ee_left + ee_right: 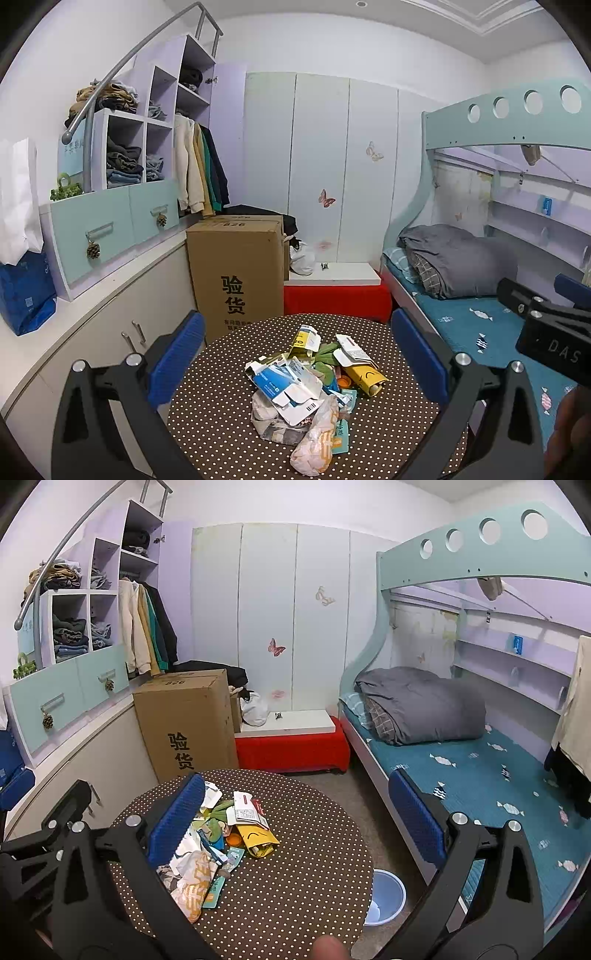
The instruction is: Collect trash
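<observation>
A heap of trash (310, 387) lies on a round brown table with white dots (221, 417): flattened blue-and-white cartons, a yellow wrapper (365, 376), an orange-white plastic bag (317, 439), paper scraps. My left gripper (297, 362) is open, its blue fingers spread either side of the heap and above it, holding nothing. My right gripper (295, 819) is open and empty above the table's right part; the trash heap (221, 842) lies by its left finger. A pale blue bin (386, 897) stands on the floor to the right of the table (295, 886).
A tall cardboard box (236, 269) stands behind the table, a red bench (336, 295) next to it. A bunk bed (480, 768) with a grey duvet is on the right. White cabinets (110, 321) and shelves run along the left wall. The right gripper's body shows in the left wrist view (554, 332).
</observation>
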`<state>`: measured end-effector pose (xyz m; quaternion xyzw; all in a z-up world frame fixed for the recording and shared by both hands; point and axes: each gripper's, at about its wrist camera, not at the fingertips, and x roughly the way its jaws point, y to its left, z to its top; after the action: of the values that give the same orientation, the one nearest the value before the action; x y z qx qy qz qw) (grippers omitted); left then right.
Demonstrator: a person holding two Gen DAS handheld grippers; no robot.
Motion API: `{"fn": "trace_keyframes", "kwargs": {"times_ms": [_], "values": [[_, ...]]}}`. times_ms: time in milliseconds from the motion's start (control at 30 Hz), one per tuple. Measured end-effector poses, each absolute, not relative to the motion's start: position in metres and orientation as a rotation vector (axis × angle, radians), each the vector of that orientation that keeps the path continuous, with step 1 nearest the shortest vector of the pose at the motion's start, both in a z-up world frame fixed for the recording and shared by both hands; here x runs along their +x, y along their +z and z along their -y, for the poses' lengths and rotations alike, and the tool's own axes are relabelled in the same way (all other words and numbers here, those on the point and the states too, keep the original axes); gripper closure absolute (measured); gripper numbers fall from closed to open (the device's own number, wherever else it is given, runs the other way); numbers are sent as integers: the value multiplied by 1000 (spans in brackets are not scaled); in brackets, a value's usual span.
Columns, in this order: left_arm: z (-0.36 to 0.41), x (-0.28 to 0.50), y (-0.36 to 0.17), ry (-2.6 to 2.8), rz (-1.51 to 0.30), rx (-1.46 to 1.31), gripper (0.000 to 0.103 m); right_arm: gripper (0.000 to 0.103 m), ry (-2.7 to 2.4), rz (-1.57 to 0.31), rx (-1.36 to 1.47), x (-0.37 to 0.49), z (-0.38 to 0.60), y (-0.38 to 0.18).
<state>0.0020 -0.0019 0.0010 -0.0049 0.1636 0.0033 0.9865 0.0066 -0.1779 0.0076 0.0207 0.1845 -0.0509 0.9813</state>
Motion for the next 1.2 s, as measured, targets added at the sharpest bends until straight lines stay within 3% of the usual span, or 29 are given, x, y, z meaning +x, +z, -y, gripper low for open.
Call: {"fn": "trace_keyframes", "kwargs": {"times_ms": [867, 1200], "values": [[2, 5, -7, -8, -346, -16, 4, 6, -100, -388, 41, 11, 178, 1], [-19, 18, -32, 24, -420, -36, 4, 6, -81, -464, 23, 33, 168, -19]]}}
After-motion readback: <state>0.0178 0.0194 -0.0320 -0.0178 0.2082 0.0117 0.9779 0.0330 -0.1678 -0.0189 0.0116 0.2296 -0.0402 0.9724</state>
